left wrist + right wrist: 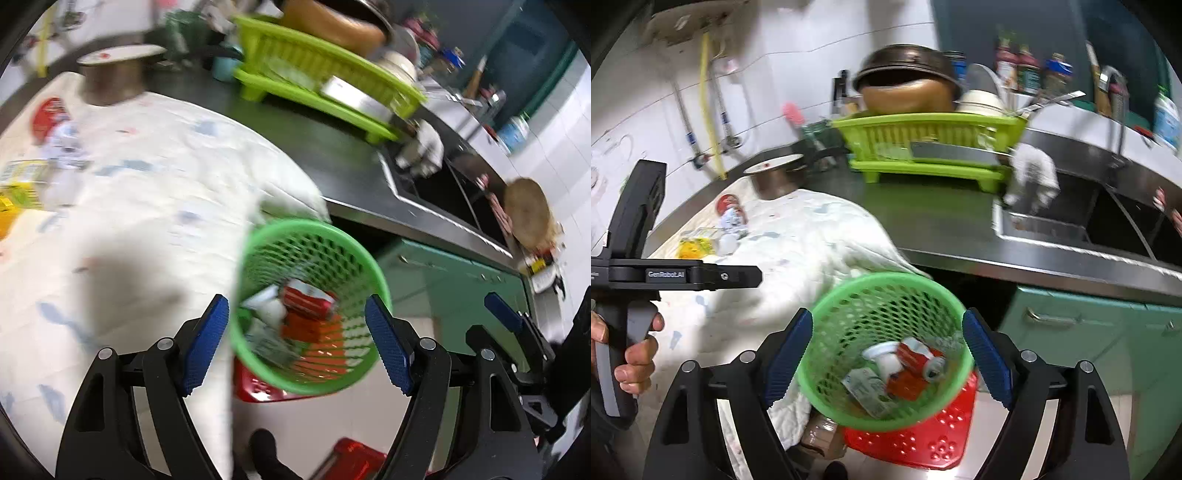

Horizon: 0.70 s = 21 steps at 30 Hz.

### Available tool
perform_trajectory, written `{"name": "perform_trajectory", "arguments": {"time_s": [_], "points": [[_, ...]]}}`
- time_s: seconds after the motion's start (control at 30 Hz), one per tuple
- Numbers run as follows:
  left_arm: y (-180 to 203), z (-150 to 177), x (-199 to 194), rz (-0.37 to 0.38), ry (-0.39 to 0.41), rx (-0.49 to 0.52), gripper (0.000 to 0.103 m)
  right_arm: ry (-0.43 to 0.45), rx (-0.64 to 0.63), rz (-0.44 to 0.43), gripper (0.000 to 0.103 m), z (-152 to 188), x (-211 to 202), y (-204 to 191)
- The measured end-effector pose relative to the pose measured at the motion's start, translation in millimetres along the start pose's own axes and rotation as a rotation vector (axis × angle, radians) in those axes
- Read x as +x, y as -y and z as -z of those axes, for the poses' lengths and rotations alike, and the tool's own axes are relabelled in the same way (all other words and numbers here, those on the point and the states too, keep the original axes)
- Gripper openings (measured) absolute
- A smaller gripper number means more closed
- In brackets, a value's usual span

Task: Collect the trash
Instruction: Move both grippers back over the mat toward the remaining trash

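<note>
Between both spread tools [888,354] (empty) sits the green basket [827,317].

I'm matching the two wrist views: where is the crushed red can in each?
Left wrist: crushed red can inside the green mesh basket, centre-right.
Right wrist: crushed red can in the same basket, lower centre.
Shared landmark: lime dish rack.
</note>
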<state>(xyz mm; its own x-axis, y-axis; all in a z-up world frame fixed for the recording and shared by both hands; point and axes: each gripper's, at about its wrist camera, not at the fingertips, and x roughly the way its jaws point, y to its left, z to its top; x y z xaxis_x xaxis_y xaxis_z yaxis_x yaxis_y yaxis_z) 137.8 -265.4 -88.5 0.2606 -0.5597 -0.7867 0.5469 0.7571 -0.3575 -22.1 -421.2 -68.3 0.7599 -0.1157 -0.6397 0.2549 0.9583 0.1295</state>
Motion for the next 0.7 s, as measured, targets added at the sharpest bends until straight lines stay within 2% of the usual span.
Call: {"name": "perform_trajectory", "arguments": {"time_s": [0.37, 0.7], "points": [[-101.6, 9.2, -70.1, -0.176, 0.12, -0.12, 0.075, -0.036, -0.138, -0.16, 0.081, -29.4, 46.1, -84.2], [-195.5, 26.6, -116.6, -0.295, 0.18, -0.273, 0.075, -0.093, -0.279, -0.302, 0.081, -56.7, 101.5, -170.5]]}}
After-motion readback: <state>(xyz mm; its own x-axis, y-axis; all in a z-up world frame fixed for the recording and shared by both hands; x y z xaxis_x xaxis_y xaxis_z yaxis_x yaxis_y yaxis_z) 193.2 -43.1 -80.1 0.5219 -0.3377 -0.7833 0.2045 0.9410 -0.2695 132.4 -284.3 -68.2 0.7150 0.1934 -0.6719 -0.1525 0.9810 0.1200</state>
